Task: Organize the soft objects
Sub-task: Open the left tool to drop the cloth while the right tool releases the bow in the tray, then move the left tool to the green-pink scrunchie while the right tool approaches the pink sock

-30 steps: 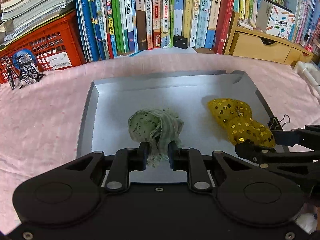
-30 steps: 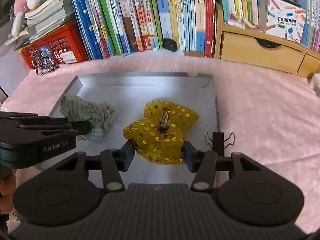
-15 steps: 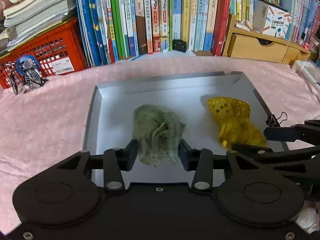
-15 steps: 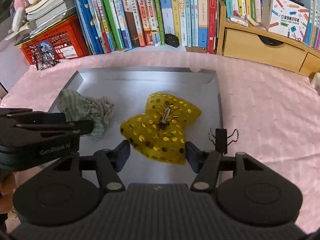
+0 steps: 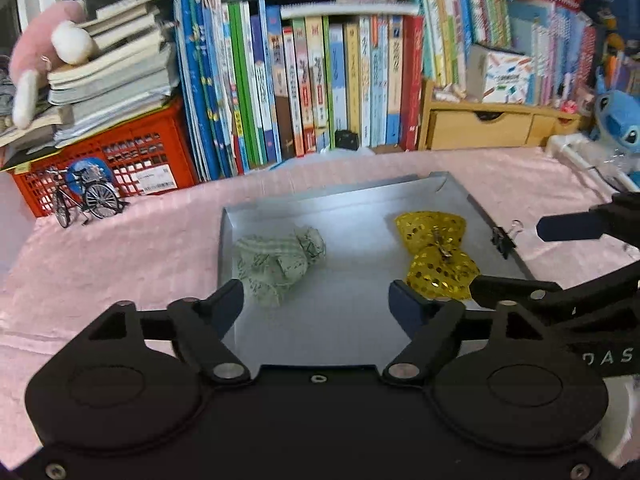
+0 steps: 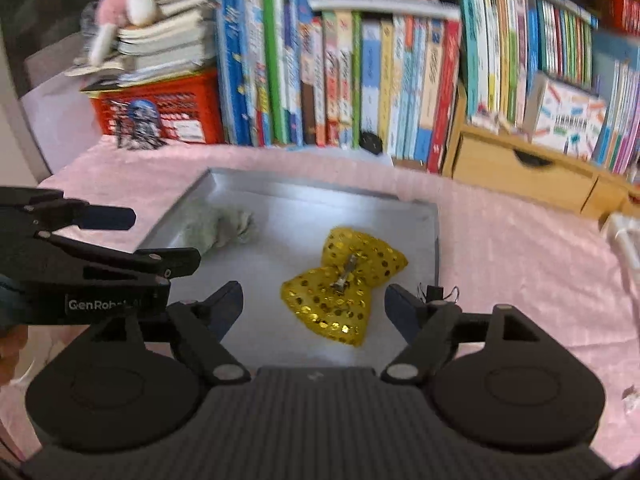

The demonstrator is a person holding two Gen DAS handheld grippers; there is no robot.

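Observation:
A crumpled green checked cloth (image 5: 276, 266) lies at the left of the grey tray (image 5: 352, 320); it also shows in the right wrist view (image 6: 218, 228). A yellow sequinned bow (image 5: 438, 258) lies at the tray's right, also seen in the right wrist view (image 6: 344, 284). My left gripper (image 5: 316, 300) is open and empty, raised just short of the cloth. My right gripper (image 6: 314, 304) is open and empty, raised above the bow's near end. Each gripper shows in the other's view, the right one (image 5: 560, 256) and the left one (image 6: 120, 240).
The tray (image 6: 304, 204) sits on a pink tablecloth (image 5: 120, 256). A black binder clip (image 5: 505, 236) lies at the tray's right edge. Behind stand a row of books (image 5: 320, 88), a red crate (image 5: 112, 160), a toy bicycle (image 5: 84, 200) and wooden drawers (image 5: 480, 130).
Both grippers have opened wide, let go of the cloth and the bow, and drawn up and back from the tray. The cloth and bow now lie free on the tray.

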